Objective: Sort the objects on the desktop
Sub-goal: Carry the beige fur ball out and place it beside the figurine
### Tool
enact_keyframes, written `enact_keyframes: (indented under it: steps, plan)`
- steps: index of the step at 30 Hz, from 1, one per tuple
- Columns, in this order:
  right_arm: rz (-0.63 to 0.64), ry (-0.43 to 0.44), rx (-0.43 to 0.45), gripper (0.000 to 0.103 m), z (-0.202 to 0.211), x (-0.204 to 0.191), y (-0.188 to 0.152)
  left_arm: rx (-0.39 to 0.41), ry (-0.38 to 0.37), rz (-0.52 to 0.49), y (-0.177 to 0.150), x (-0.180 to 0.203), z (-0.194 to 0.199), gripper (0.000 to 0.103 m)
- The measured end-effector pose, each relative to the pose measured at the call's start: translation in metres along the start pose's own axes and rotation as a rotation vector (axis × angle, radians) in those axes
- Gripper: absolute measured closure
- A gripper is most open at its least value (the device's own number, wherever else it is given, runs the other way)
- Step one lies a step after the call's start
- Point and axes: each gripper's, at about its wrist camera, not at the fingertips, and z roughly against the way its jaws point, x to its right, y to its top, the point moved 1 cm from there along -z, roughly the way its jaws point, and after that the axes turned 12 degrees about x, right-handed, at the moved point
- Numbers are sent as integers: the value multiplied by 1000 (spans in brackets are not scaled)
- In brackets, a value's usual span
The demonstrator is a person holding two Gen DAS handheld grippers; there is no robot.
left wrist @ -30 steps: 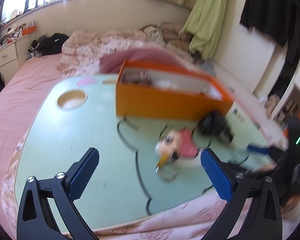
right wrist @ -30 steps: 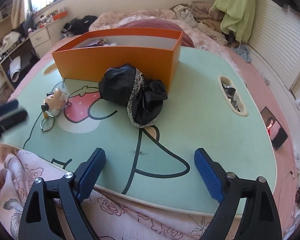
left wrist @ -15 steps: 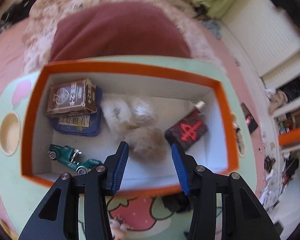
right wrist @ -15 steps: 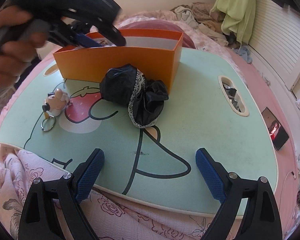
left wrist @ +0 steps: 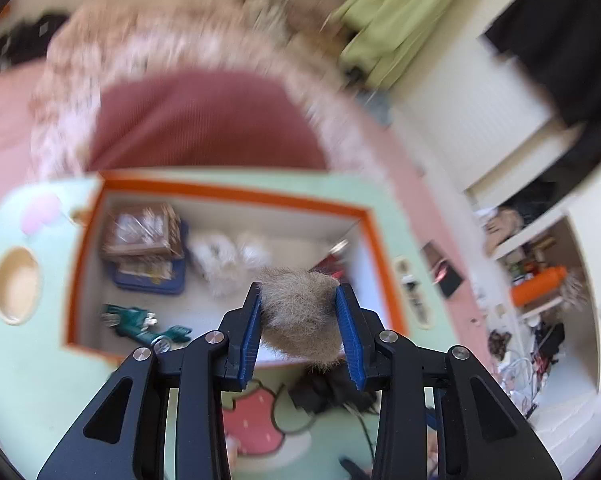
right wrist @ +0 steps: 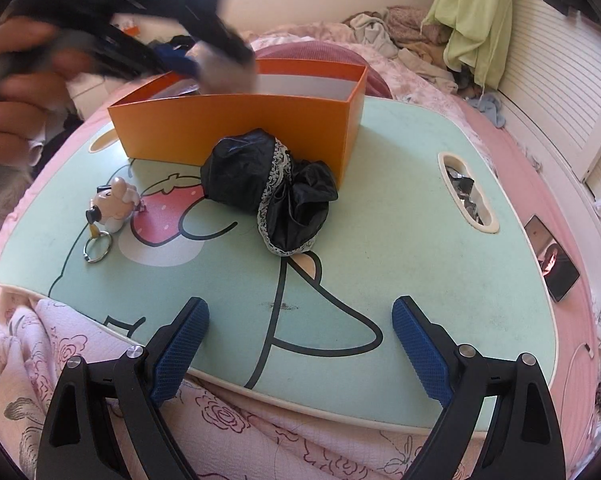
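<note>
The left gripper (left wrist: 300, 320) is closing its jaws on a tan fur ball (left wrist: 300, 312), held above the orange box (left wrist: 236, 196). The right gripper (right wrist: 300, 348) stands wide and empty near the table (right wrist: 380, 208) edge, with the black pouch (right wrist: 268, 192) at 12 o'clock from it.

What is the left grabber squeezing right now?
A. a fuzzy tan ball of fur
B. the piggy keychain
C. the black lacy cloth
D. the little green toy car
A. In the left wrist view the fuzzy tan ball of fur sits between the blue pads of the left gripper, whose jaws are closing on it above the orange box; the green toy car lies in the box.
</note>
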Motion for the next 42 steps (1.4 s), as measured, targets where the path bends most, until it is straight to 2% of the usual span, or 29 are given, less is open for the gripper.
enact_keyframes:
  steps: [3, 6, 10, 11, 14, 18, 21, 24, 25, 28, 30, 33, 34, 35, 36, 37, 42]
  plan:
    - [0, 0, 0, 10, 0, 0, 0, 110, 9, -43, -11, 1, 48, 65]
    - [1, 1, 0, 10, 0, 0, 0, 170, 89, -59, -45, -21, 76, 65]
    - [1, 1, 0, 10, 0, 1, -1, 157, 220, -11, -86, -69, 77, 65]
    - [2, 1, 0, 9, 0, 0, 0, 146, 228, 9, -93, -79, 74, 65]
    - [1, 2, 1, 9, 0, 0, -1, 87, 190, 61, -113, -94, 53, 65]
    - [1, 2, 1, 9, 1, 0, -1, 44, 80, 33, -116, -68, 26, 66]
    - [1, 2, 1, 9, 1, 0, -1, 49, 71, 26, -106, -53, 10, 65]
    - [1, 2, 1, 9, 1, 0, -1, 74, 81, 45, -105, -55, 16, 60]
    - [1, 2, 1, 9, 1, 0, -2, 93, 73, 62, -107, -60, 26, 55]
    - [2, 1, 1, 9, 1, 0, -1, 138, 87, 97, -114, -73, 49, 15]
    - [1, 3, 1, 8, 1, 0, -2, 141, 137, 55, -124, -75, 58, 15]
    - [4, 4, 0, 8, 0, -2, -1, 91, 269, -90, -144, -68, 49, 15]
    - [5, 2, -3, 6, -1, -3, -1, 113, 324, -193, -153, -59, 44, 8]
    - [6, -3, -7, 3, -2, -3, 0, 104, 349, -253, -157, -53, 39, 0]
    - [5, -11, -17, 2, -4, -4, 0, 99, 302, -267, -157, -49, 36, 0]
    - [0, -18, -24, 0, -6, -3, 1, 96, 298, -269, -155, -48, 36, 0]
    - [-18, -49, -30, 0, -7, 0, 2, 105, 324, -242, -151, -56, 36, 0]
